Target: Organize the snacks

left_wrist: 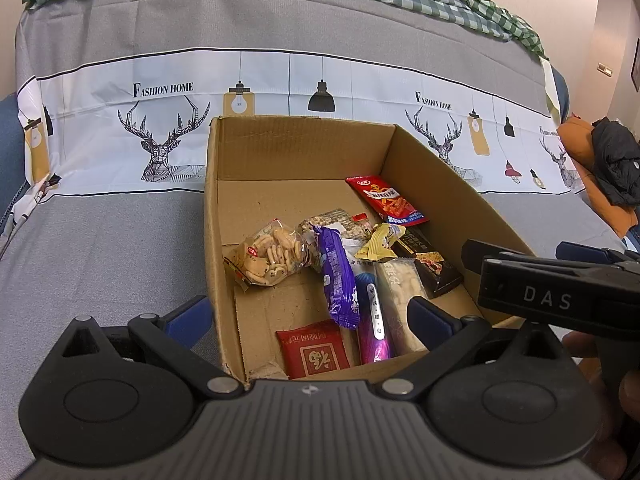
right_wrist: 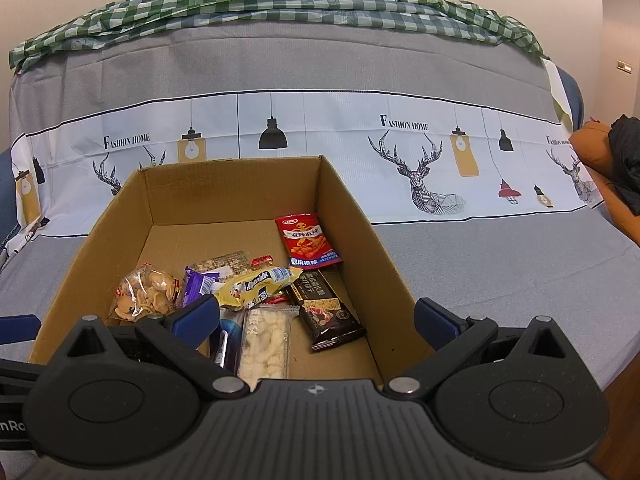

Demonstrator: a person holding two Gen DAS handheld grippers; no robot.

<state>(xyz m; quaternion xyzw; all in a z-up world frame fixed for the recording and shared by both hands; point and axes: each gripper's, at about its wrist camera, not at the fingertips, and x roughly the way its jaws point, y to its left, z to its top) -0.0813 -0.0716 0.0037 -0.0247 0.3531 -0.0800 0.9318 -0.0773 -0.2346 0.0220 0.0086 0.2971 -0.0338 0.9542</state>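
Both grippers, left gripper (left_wrist: 308, 312) and right gripper (right_wrist: 316, 318), spread wide and empty over box (right_wrist: 360, 248); yellow wrapper (right_wrist: 256, 286) dead ahead looks light, crinkly, slippery, so pinch mid-body.

We see a sofa (right_wrist: 500, 280) draped in a grey cover with a white band of deer and lamp prints. An open cardboard box (right_wrist: 372, 280) rests directly on its seat. Behind the box, a green checked cloth (right_wrist: 280, 4) lies along the backrest top.
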